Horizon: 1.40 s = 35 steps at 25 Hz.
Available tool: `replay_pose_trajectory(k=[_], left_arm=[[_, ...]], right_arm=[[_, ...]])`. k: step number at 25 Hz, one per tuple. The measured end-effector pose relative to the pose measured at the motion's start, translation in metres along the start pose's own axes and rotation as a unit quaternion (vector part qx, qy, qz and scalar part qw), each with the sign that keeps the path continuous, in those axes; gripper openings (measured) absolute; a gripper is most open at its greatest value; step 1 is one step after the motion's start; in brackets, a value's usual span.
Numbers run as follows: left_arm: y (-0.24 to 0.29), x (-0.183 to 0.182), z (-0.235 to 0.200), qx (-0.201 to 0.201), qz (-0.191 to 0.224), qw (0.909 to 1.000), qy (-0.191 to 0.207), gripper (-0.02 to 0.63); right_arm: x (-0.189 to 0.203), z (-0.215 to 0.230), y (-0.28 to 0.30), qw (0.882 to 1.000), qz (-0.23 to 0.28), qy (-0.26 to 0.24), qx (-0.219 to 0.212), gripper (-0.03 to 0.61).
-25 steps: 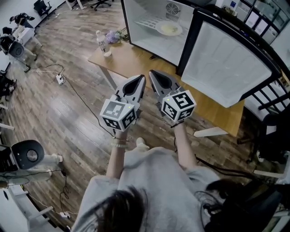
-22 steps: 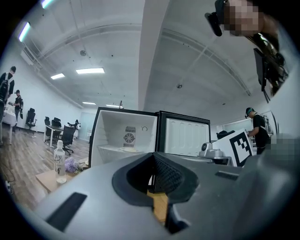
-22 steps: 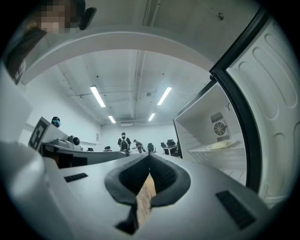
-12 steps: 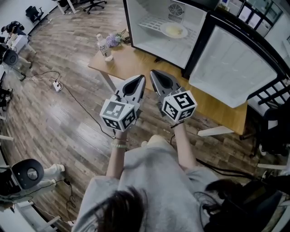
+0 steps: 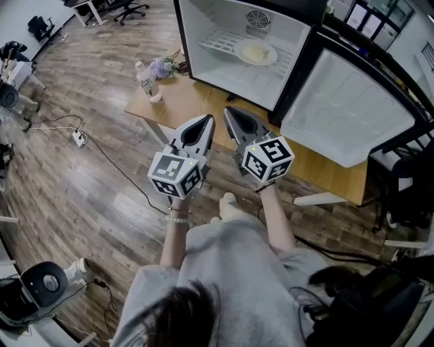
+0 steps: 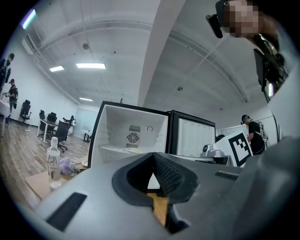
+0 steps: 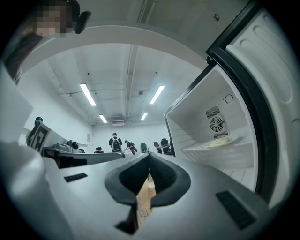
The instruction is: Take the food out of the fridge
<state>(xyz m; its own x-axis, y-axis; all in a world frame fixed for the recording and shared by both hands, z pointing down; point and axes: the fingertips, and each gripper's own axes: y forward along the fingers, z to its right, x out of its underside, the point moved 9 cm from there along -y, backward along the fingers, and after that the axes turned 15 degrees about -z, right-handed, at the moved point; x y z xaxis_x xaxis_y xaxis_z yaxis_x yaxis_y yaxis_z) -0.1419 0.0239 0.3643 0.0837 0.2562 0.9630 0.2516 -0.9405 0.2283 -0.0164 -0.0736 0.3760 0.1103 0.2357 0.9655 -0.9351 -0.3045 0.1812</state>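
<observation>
Left gripper [image 5: 205,120] and right gripper [image 5: 230,112] both clenched, empty; head view shows the round white food plate [image 5: 255,52] whole, right gripper view only edge-on.

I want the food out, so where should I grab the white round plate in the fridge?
Probably the near rim of the white round plate, coming level into the open white fridge: it lies flat on the wire shelf, pale food in its middle, leaving only the thin edge.

You're in an open-plan office-style lab: swivel chairs [image 5: 132,7] at the far edge of a wood-plank floor [image 5: 102,176], a power strip [image 5: 79,139] lying on it, strip lights [image 6: 91,65] overhead, a fridge [image 5: 203,37] on a table [image 5: 183,101].
</observation>
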Motion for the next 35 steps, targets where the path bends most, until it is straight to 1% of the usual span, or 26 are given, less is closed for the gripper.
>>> replay_pose_trajectory(k=[5, 10, 21, 25, 30, 32, 35], left_arm=[[0.03, -0.01, -0.018, 0.012, -0.002, 0.9999, 0.006, 0.008], [0.063, -0.016, -0.032, 0.025, -0.007, 0.9996, 0.008, 0.008], [0.108, -0.026, -0.062, 0.044, -0.015, 0.9988, 0.018, 0.008], [0.114, -0.027, -0.07, 0.053, -0.018, 0.9983, 0.018, 0.008], [0.13, -0.03, -0.08, 0.077, -0.029, 0.9965, 0.016, 0.008], [0.137, -0.032, -0.085, 0.09, -0.036, 0.9951, 0.018, 0.008], [0.145, -0.036, -0.092, 0.111, -0.048, 0.9924, 0.024, 0.008]], right_arm=[[-0.004, 0.029, 0.013, 1.0, 0.001, 0.014, 0.015, 0.008], [-0.011, 0.057, 0.03, 1.0, -0.003, 0.025, 0.018, 0.009], [-0.018, 0.097, 0.052, 0.999, -0.008, 0.042, 0.027, 0.009], [-0.018, 0.101, 0.059, 0.997, 0.003, 0.076, 0.018, 0.009], [-0.019, 0.107, 0.065, 0.994, 0.01, 0.102, 0.025, 0.009], [-0.02, 0.111, 0.067, 0.992, 0.017, 0.119, 0.031, 0.009], [-0.02, 0.117, 0.069, 0.988, 0.022, 0.144, 0.054, 0.009]])
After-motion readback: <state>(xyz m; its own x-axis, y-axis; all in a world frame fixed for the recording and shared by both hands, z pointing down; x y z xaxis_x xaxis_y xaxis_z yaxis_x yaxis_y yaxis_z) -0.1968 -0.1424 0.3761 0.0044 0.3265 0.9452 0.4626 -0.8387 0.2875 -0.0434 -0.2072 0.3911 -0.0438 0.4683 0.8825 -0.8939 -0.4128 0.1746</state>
